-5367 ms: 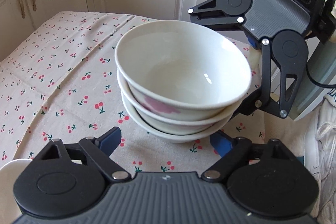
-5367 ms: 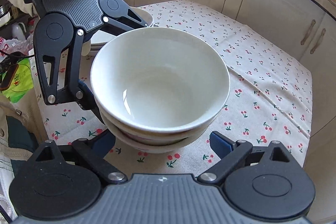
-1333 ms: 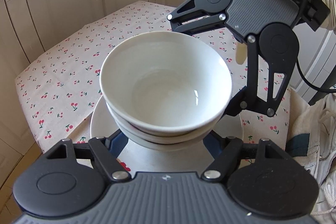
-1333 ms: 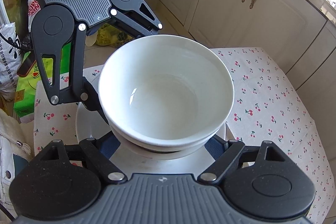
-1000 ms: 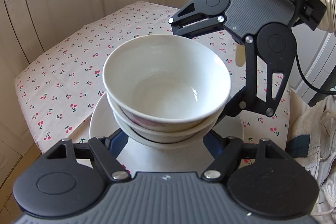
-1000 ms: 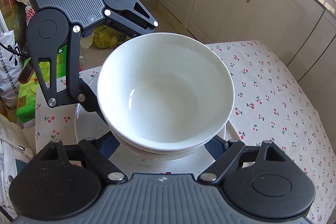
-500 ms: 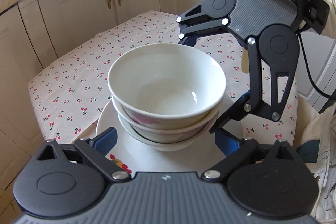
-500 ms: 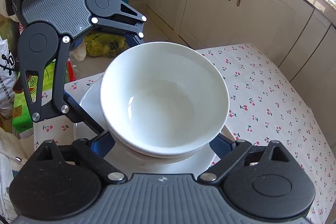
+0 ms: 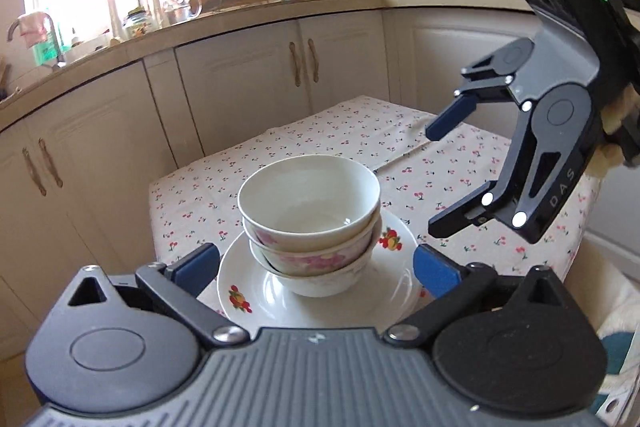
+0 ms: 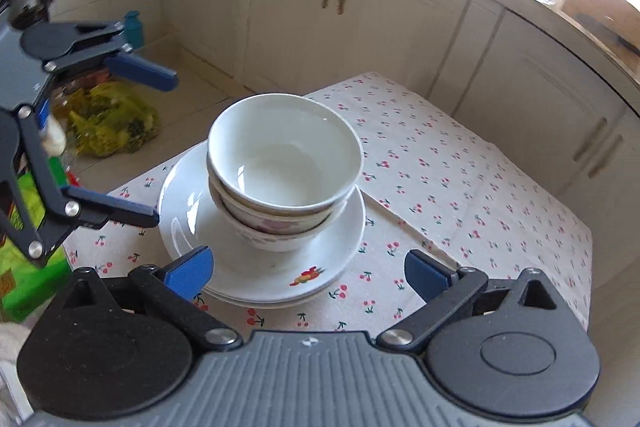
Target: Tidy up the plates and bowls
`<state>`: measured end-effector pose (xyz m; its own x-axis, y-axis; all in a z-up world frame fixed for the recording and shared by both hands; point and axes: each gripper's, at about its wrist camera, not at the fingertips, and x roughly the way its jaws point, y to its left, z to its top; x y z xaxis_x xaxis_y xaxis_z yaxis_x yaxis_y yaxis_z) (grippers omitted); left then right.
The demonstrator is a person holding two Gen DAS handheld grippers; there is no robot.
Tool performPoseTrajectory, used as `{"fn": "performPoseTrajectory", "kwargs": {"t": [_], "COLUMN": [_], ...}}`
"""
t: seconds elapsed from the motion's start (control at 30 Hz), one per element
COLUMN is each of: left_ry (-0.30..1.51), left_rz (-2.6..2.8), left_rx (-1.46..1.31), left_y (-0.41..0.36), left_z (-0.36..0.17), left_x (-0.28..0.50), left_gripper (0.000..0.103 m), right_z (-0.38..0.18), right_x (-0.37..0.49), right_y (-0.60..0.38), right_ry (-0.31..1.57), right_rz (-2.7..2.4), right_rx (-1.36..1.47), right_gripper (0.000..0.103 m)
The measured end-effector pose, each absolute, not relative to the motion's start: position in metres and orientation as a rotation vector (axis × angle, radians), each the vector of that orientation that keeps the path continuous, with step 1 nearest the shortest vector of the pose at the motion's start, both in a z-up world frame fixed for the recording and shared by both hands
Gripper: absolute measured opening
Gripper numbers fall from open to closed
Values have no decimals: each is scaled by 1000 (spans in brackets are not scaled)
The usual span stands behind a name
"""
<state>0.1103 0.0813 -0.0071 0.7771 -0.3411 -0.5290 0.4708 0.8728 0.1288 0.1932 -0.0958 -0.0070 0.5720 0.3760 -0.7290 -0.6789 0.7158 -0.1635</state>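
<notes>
Left wrist view: the stack of bowls (image 9: 310, 223) is seen on the plate (image 9: 320, 301) at centre frame, on the tabletop (image 9: 400, 147). The left gripper (image 9: 316, 265) and right gripper (image 10: 308, 269) have just been opened wide; nothing is held.

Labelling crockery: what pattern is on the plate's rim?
Colourful fruit motifs on the white plate; clearest in the left wrist view.

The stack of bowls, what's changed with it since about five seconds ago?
The stack of bowls was carried off the bare tablecloth onto the plates. Left gripper and right gripper have just been opening, let go and backed away. The bowls stay nested.
</notes>
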Motion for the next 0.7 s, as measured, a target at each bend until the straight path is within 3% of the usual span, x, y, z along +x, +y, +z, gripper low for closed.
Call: {"fn": "performPoseTrajectory", "kwargs": {"t": [0.47, 0.7], "left_ry": [480, 477], "left_rz": [-76, -46], "left_rx": [12, -70], "left_y": [49, 46], "left_z": [16, 21], "left_x": [43, 26], "left_gripper": [102, 102], "right_z": [7, 14], "right_x": [101, 68], "right_y": [-146, -147], "right_ry": [604, 538], "right_rz": [215, 180], "right_rx": [-126, -121], "right_gripper": [103, 103]}}
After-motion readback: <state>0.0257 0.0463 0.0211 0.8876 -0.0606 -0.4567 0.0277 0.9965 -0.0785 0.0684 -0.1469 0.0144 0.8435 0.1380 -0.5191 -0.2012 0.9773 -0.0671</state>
